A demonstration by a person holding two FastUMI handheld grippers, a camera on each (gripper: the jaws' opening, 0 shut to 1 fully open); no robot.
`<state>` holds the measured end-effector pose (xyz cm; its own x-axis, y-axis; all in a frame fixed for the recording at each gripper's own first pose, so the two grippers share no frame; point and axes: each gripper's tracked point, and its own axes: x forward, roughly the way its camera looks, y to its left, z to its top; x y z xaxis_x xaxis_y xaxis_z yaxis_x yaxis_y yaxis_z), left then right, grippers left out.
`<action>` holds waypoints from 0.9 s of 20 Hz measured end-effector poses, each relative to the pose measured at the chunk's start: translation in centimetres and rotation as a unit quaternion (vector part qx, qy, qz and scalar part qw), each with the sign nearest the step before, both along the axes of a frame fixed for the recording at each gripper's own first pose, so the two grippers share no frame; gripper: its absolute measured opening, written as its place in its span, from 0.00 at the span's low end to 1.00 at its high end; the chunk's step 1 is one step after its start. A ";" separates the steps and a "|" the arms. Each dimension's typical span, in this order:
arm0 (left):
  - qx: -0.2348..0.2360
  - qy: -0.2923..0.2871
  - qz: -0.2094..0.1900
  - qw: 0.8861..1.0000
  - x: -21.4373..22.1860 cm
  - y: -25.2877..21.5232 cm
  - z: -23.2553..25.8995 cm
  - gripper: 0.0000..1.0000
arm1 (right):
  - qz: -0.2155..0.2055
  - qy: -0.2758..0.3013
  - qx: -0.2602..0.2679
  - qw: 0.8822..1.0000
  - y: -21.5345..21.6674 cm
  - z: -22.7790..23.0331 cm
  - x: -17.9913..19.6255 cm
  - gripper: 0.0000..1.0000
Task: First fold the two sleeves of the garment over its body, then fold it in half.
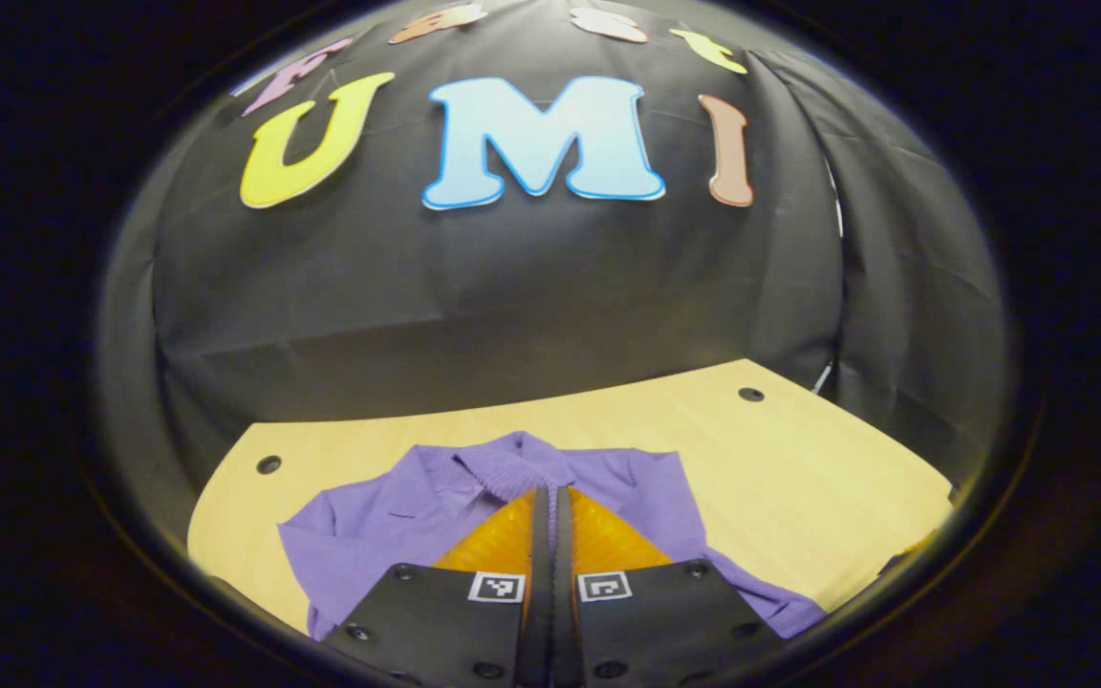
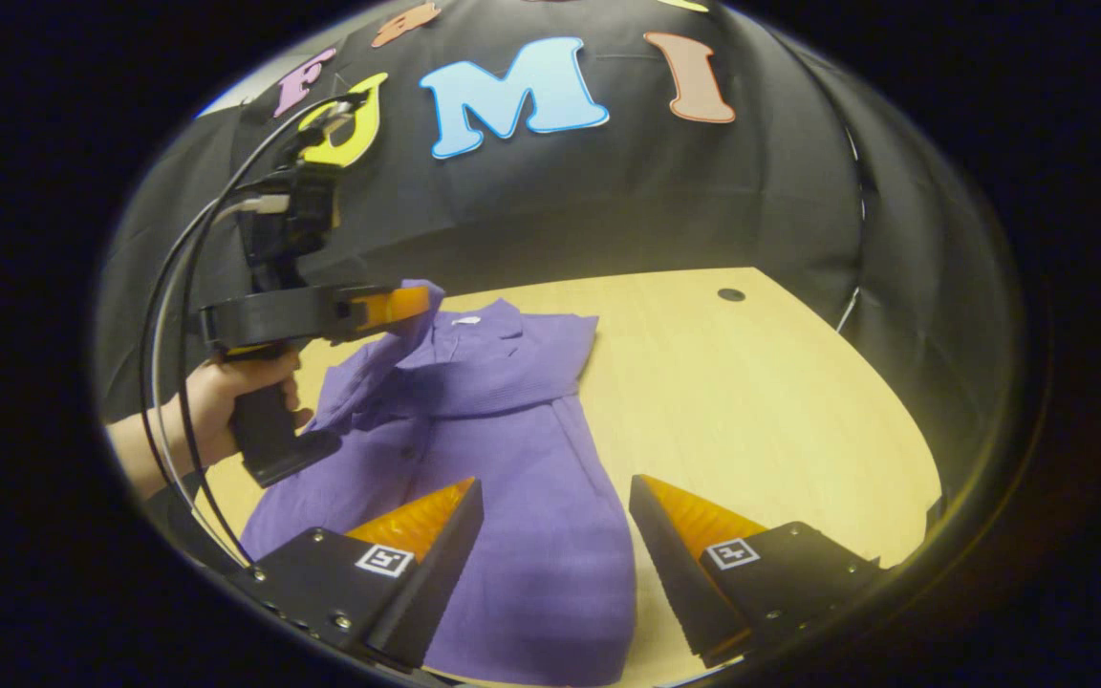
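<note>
Garment: a purple collared shirt (image 2: 503,449) lies on the light wooden table (image 2: 751,382), collar toward the far edge by the booth wall, hem toward the near edge; its body lies flat along the table's left half.
Right-hand sleeve: in the right gripper view the short sleeve (image 2: 565,349) on the right side lies over the shirt's upper body, its edge ending beside bare wood.
Left-hand sleeve: the other sleeve (image 2: 388,349) is lifted off the table and rises in a ridge from the shirt's shoulder to the left gripper's fingertips.
Left gripper: left gripper (image 2: 421,301) is held by a person's hand (image 2: 226,397) above the table's left side; its fingers are pressed together with the ribbed purple sleeve cuff (image 1: 512,468) pinched between them, as its own view shows at the fingertips (image 1: 550,492).
Right gripper: right gripper (image 2: 555,502) hovers over the shirt's lower part near the near edge, its fingers spread wide and holding nothing; purple cloth and bare wood show between them.
Table: round dark holes (image 2: 730,294) sit near the far corners.
Cables: black cables (image 2: 163,382) loop from the left gripper past the hand.
</note>
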<state>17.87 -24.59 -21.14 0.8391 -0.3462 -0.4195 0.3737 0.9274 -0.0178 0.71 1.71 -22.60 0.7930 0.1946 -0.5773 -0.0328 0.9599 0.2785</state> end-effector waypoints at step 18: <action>0.015 0.078 -0.034 0.996 -2.2 -8.7 -9.1 0.17 | 0.053 -0.002 -0.012 0.999 -1.5 -1.5 -2.6 0.95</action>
